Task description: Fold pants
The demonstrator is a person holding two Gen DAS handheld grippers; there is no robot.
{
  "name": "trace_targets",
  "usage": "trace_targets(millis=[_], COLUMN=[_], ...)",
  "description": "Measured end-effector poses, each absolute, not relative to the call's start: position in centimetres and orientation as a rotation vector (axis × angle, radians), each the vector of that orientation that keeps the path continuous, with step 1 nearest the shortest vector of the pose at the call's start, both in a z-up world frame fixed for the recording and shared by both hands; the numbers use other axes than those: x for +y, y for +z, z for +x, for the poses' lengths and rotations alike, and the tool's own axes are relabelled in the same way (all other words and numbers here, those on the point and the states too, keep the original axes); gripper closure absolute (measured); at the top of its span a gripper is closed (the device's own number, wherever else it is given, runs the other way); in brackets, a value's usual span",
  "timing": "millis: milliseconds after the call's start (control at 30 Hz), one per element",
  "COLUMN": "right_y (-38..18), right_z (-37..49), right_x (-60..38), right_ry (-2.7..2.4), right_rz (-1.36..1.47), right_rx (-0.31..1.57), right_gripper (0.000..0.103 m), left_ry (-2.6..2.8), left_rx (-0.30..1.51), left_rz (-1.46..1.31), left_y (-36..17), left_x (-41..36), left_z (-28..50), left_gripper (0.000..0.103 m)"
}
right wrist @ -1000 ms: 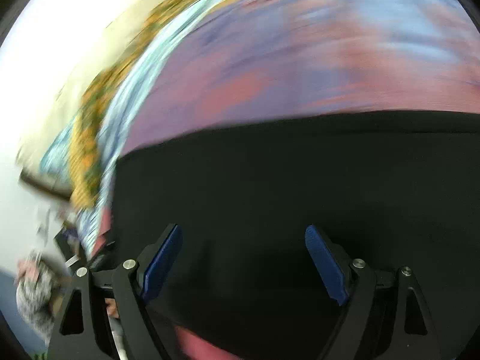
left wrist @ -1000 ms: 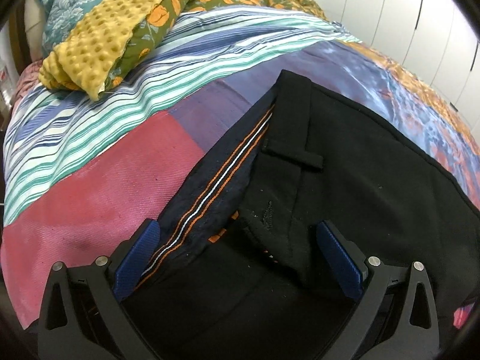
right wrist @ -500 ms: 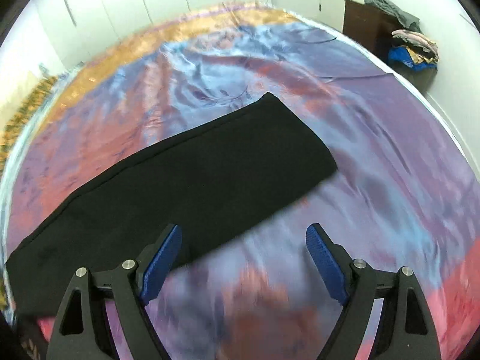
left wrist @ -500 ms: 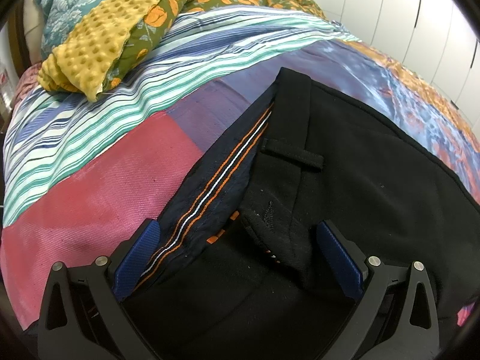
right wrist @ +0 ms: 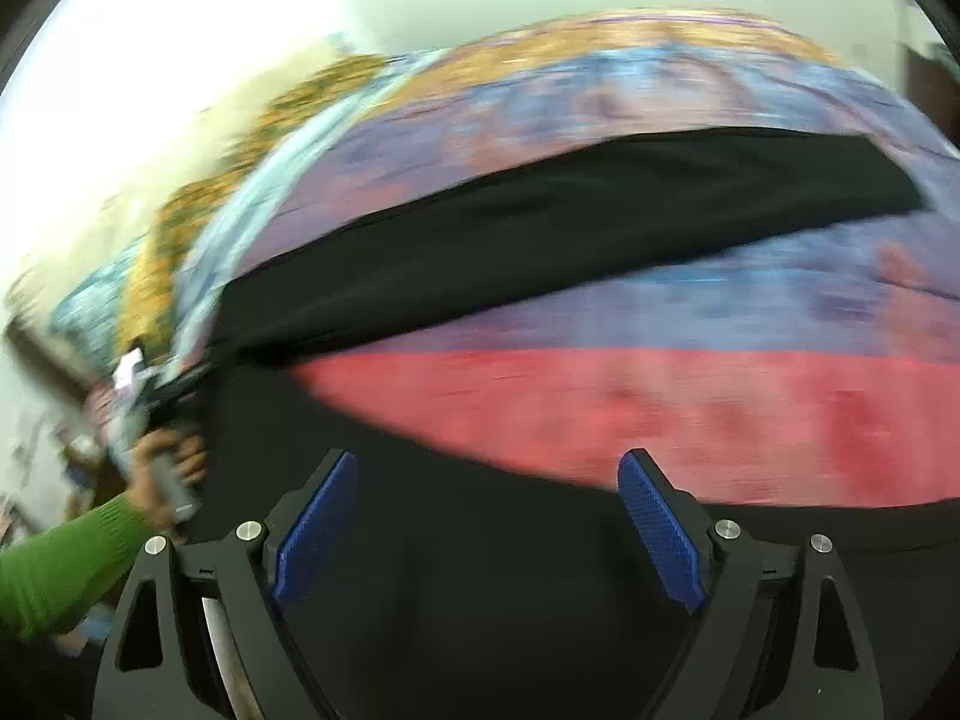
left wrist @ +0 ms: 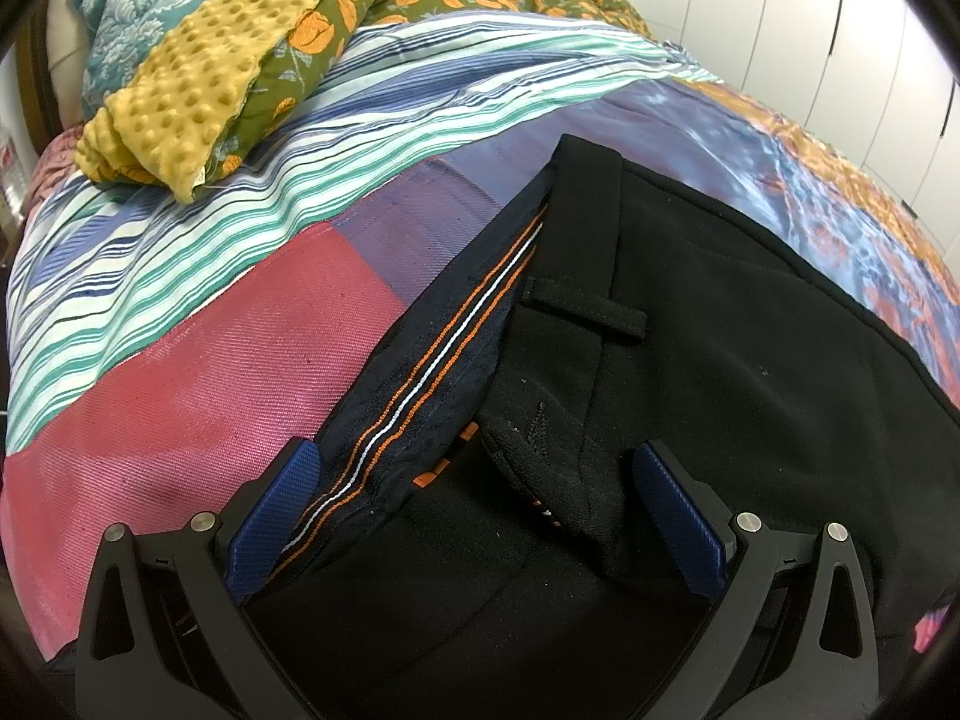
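Black pants (left wrist: 750, 360) lie spread across the bed. Their waistband is folded back, showing a dark lining with orange and white stripes (left wrist: 432, 360). My left gripper (left wrist: 477, 480) stands open over this waistband, which lies loosely between its blue pads (left wrist: 276, 504). The right wrist view is blurred by motion. In it one long black pants leg (right wrist: 570, 228) stretches across the bed, and more black cloth (right wrist: 480, 588) lies under my right gripper (right wrist: 486, 480). Its jaws are opening, and nothing is pressed between them.
The patchwork bedspread (left wrist: 180, 396) has pink, purple and striped panels. A yellow dotted blanket (left wrist: 198, 84) and a teal pillow (left wrist: 114, 12) lie at the head. White cupboard doors (left wrist: 840, 30) stand behind. A hand with a green sleeve (right wrist: 54, 564) shows at the left.
The left view is unchanged. The right view has swung quickly from the far hem end of the pants leg back over the black cloth near the bed's pink panel.
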State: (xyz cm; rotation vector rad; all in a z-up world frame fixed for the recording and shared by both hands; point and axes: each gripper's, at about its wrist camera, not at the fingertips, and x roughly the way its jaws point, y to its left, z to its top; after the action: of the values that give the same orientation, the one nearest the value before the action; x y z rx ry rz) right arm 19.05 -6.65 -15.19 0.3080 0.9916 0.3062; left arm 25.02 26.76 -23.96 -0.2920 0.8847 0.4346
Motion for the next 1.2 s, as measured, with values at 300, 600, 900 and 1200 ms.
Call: trace_targets(millis=[300,600,900,1200], right_y=[-17.2,-18.7,-20.5,-20.6], right_z=[20.3,18.9,18.0,16.0], right_x=[2.4,2.9,1.2,-5.1], right_ry=[0.491,0.495,0.442,0.325], right_rz=[0.342,0.327,0.344,0.348], right_rx=[1.032,1.081,1.119,1.136], right_gripper=[0.014,0.014,0.014,0.014], left_ry=[0.434,0.436,0.436,0.437], left_rx=[0.884,0.886,0.886,0.887], left_rz=[-0.293,-0.292,-0.293,-0.293], left_y=[-24.0,-23.9,-23.9,-23.9], left_x=[26.8,26.8,26.7,26.7], left_z=[25.1,25.0,25.0,25.0], left_gripper=[0.000,0.000,0.000,0.000])
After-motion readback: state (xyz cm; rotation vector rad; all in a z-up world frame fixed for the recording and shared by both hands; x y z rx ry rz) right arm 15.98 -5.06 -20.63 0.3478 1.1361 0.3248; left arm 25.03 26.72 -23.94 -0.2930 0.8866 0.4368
